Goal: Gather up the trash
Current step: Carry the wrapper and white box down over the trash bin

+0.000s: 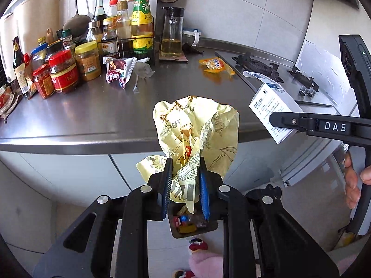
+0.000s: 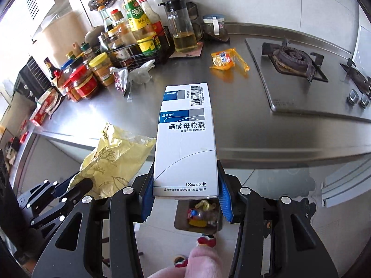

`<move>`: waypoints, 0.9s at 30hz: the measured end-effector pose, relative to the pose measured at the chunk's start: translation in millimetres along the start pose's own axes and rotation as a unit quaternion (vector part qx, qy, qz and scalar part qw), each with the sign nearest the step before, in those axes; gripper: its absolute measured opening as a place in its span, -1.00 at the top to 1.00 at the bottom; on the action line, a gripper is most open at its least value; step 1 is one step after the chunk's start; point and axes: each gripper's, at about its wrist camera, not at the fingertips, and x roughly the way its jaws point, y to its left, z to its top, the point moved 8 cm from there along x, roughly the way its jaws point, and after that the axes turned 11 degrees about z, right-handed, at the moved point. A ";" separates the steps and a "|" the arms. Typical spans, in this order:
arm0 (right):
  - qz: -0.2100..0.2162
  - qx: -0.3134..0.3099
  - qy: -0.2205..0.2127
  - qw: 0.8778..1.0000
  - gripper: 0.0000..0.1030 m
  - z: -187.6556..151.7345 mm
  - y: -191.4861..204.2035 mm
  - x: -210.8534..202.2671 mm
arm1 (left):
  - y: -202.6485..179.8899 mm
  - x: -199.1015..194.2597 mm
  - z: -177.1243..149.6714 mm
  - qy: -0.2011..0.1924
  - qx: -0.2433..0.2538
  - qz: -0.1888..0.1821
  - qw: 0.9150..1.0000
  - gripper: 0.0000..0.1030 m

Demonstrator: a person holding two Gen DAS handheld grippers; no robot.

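Note:
My left gripper [image 1: 185,166] is shut on a crumpled yellow paper wrapper [image 1: 199,127], held in front of the steel counter's edge, above a small dark trash bin [image 1: 194,224] on the floor that holds several wrappers. My right gripper [image 2: 185,192] is shut on a white and blue medicine box [image 2: 185,143], also above the bin [image 2: 197,215]. The box [image 1: 269,108] and right gripper show at the right of the left wrist view. The yellow wrapper [image 2: 116,159] shows at the left of the right wrist view. An orange snack packet [image 2: 226,60] and a red-white wrapper [image 1: 118,69] lie on the counter.
A cluster of sauce bottles and jars [image 1: 92,46] stands at the counter's back left. An oil dispenser [image 2: 183,30] stands at the back. A gas hob [image 2: 301,64] fills the right side. Cabinet fronts [image 1: 69,176] run below the counter. Pink slippers [image 2: 199,259] are on the floor.

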 end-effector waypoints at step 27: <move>0.001 0.143 0.194 0.971 0.08 -171.1 -94.5 202.5 | -29.8 192.4 -196.0 0.219 -0.014 -0.010 0.976 0.61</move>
